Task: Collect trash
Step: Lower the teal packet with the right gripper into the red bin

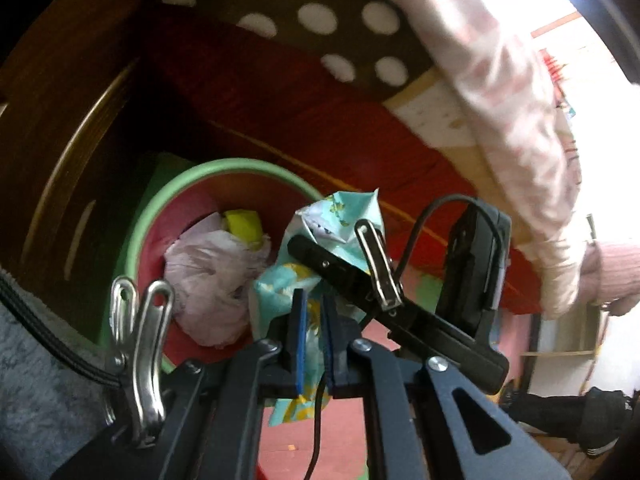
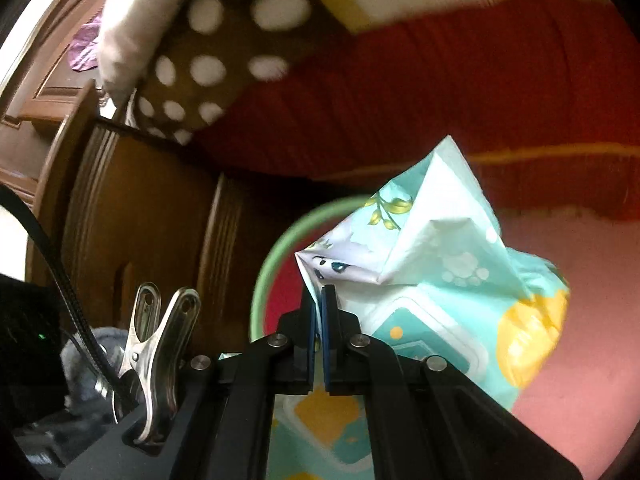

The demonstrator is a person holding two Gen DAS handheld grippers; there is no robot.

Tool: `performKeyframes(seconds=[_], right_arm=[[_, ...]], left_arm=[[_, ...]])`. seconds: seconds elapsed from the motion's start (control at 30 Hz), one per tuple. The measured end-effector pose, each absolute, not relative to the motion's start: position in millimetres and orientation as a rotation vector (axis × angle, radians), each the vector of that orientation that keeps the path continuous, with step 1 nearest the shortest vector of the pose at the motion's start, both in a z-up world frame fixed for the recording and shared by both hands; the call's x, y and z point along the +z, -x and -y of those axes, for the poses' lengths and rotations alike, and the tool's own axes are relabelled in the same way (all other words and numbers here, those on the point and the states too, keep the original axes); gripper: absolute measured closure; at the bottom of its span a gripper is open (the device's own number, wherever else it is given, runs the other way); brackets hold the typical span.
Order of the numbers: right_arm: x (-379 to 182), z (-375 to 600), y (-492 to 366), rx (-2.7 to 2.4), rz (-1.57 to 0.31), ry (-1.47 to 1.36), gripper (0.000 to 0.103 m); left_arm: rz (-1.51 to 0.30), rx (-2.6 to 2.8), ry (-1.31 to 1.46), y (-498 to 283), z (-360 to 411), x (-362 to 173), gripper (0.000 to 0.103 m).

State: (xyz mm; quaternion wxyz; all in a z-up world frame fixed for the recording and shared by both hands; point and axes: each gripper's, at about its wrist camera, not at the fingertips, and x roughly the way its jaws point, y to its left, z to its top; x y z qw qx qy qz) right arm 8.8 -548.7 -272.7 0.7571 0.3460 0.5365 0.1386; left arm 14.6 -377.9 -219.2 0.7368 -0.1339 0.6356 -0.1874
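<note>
Left wrist view: my left gripper [image 1: 310, 312] and right gripper [image 1: 336, 264] both pinch the teal wrapper [image 1: 280, 284], beside the green bin's [image 1: 240, 166] near-right rim.
Done: wadded trash [image 1: 208, 276] lies inside.
Left: drop the wrapper in.

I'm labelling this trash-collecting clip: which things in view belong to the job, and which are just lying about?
Part of the job:
- wrapper, pinched by both grippers, left and right
- bin
- crumpled bag and yellow scrap inside it

Just lying about:
- dotted cloth
- red bedding
- wooden cabinet
</note>
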Motion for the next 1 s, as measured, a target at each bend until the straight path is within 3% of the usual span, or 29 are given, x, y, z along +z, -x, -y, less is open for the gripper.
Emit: performKeyframes(seconds=[0.5,0.73,1.0], right_arm=[[-326.1,525.4,-10.3,0.367,-1.125,-0.728,0.098],[-367.9,517.0,-22.6,0.297,-1.283,-0.764,0.098],[-367.1,522.9,-20.4,0.287,-1.275,-0.758,0.098]], left_arm=[[-1.457,-0.306,0.203,-20.8,398.3,-249.6,0.103],[-1.475,-0.303,0.217,-25.7,402.9,-255.7,0.103],[-1.493,-0.306,0.218,-29.0,394.3,-264.2,0.103]])
